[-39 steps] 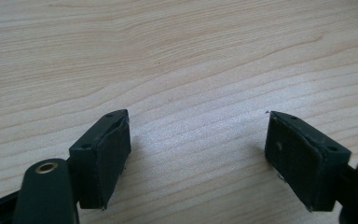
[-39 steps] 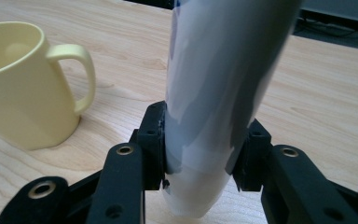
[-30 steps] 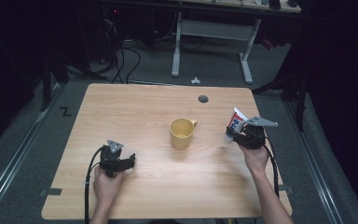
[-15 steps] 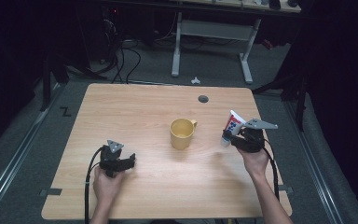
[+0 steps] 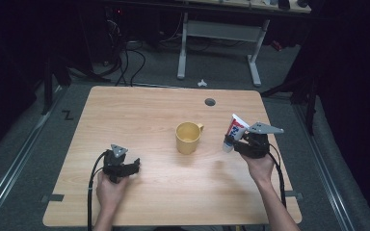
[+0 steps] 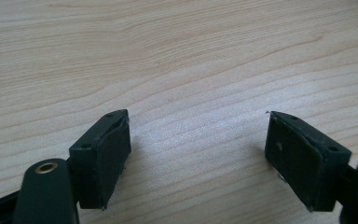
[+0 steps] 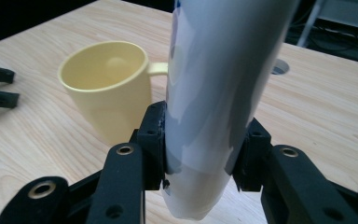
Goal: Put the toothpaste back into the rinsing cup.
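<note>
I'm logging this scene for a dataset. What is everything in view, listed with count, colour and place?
mug: one, yellow, table centre, upright, handle pointing right.
tube: one, white with red and blue print, held in the right claw, right of the mug.
table: one, light wood, with a round hole near its far edge.
desk frame: one, grey, on the floor beyond the table.
left claw: one, black, open, resting on the table's near left.
right claw: one, black, shut on the tube.

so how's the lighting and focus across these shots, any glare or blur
High view: table lit, surroundings nearly black. Left gripper view: sharp wood grain, soft sheen between the jaws. Right gripper view: toothpaste tube close, slightly soft, with pale glare; yellow mug evenly lit.
</note>
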### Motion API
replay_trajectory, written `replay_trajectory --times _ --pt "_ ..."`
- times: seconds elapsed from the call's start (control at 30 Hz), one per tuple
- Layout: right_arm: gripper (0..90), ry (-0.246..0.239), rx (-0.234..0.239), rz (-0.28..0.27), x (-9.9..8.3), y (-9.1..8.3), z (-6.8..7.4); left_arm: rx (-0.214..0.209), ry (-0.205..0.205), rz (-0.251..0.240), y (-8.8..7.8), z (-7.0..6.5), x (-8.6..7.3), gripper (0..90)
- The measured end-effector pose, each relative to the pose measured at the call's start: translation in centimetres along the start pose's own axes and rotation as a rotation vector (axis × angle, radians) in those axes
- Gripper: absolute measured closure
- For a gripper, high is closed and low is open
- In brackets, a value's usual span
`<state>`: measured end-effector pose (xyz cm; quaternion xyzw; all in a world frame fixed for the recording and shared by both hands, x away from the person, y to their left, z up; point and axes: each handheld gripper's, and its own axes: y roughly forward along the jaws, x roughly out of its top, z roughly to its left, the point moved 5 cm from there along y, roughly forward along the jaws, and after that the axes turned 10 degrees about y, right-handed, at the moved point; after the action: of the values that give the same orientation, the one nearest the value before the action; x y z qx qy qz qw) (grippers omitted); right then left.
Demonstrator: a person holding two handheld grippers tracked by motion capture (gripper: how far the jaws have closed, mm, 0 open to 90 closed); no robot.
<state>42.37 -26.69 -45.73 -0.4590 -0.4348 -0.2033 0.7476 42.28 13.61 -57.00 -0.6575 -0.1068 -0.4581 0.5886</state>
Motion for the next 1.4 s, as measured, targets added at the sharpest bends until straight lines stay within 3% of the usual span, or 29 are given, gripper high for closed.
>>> replay_trajectory --times 0.37,1.4 --pt "62.1 -0.043 0.057 -0.003 0.9 0.3 2.3 0.000 0.001 0.000 0.0 0.0 0.0 22.6" --pt "62.2 -0.074 0.156 -0.010 2.8 0.8 5.3 0.000 0.000 0.000 0.0 0.0 0.0 22.6"
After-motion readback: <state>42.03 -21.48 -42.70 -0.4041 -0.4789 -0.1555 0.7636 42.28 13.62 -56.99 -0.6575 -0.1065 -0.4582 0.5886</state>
